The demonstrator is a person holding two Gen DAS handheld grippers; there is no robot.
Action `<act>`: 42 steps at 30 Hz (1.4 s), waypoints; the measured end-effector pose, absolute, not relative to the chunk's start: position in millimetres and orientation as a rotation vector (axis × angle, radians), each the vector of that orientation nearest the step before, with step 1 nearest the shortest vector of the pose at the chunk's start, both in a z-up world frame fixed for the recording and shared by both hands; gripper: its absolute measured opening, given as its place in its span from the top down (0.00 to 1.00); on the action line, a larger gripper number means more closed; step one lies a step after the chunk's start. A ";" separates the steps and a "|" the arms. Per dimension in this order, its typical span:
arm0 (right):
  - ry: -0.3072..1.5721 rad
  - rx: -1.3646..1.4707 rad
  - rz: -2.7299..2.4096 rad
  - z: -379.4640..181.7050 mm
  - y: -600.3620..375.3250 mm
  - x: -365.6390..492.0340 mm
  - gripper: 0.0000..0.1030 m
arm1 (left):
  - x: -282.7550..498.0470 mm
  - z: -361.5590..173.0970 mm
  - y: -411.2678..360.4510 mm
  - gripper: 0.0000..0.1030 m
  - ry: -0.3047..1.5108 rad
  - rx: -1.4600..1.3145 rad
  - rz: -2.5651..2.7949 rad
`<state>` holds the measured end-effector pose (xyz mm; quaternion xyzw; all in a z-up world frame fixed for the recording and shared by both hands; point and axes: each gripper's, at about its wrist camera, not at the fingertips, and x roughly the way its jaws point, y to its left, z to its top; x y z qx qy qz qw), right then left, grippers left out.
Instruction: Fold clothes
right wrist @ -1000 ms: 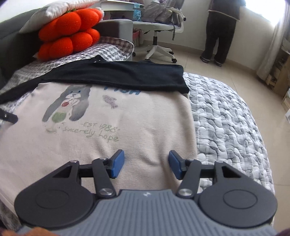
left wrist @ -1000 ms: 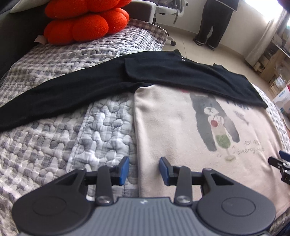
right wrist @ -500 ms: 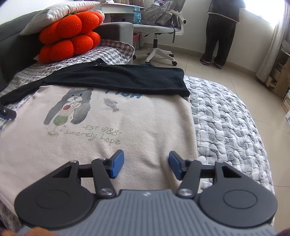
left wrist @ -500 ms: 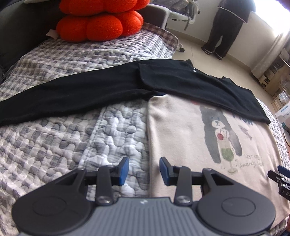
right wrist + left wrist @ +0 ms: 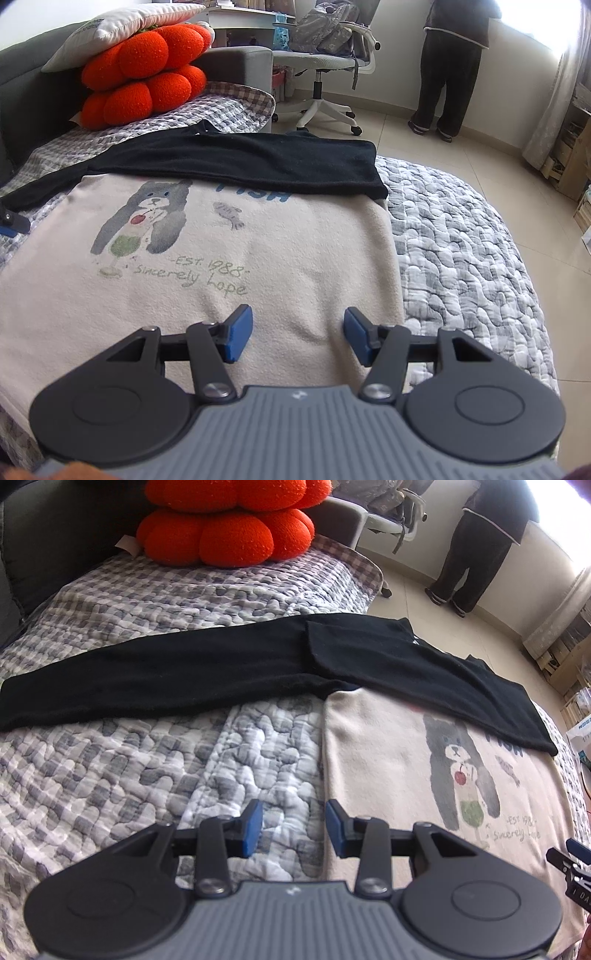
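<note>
Beige fleece sweatshirt with a grey bear print and black sleeves (image 5: 229, 254) lies flat, print up, on the grey-and-white quilted bed cover (image 5: 122, 775). One black sleeve (image 5: 155, 679) runs out straight over the quilt on the left; the other looks folded across the chest, top of the print partly covered.

Left hand-held gripper (image 5: 294, 829): jaws spread, nothing between them, hovering right at the left side edge of the beige body near the hem. Right hand-held gripper (image 5: 298, 339): jaws spread wider, empty, over the hem area close to the right edge.

My read: side fold or hem lift not started yet, both still lining up.

How to do it well:
- Drop each blue pad (image 5: 251, 827) straddling the fabric edge, pinch garment only. The quilt is puffy, so it's easy to grab the cover too.
- Take both grips at matching height so the fold line stays square.
- Left sleeve looks like it should come in first, else it trails.
- Lift low, carry over flat, avoid dragging the folded sleeve off.

Orange lobed plush cushions (image 5: 144, 77) are well clear at the head of the bed.
</note>
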<state>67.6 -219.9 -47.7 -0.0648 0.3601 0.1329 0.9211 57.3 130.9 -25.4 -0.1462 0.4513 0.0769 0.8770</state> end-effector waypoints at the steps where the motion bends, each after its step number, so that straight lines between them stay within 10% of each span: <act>1: 0.739 -0.135 0.273 -47.8 -219.7 67.5 0.43 | 57.2 -25.1 131.8 0.63 0.940 -0.308 0.162; 34: 0.705 -0.161 0.315 -50.8 -201.7 60.4 0.41 | 58.5 -31.1 170.4 0.57 0.915 -0.369 0.327; 38: 0.670 -0.162 0.357 -49.1 -194.7 56.4 0.50 | 58.3 -32.4 181.0 0.54 0.904 -0.400 0.364; 42: 0.619 -0.173 0.375 -46.3 -190.6 52.3 0.92 | 55.2 -31.8 197.3 0.51 0.885 -0.469 0.406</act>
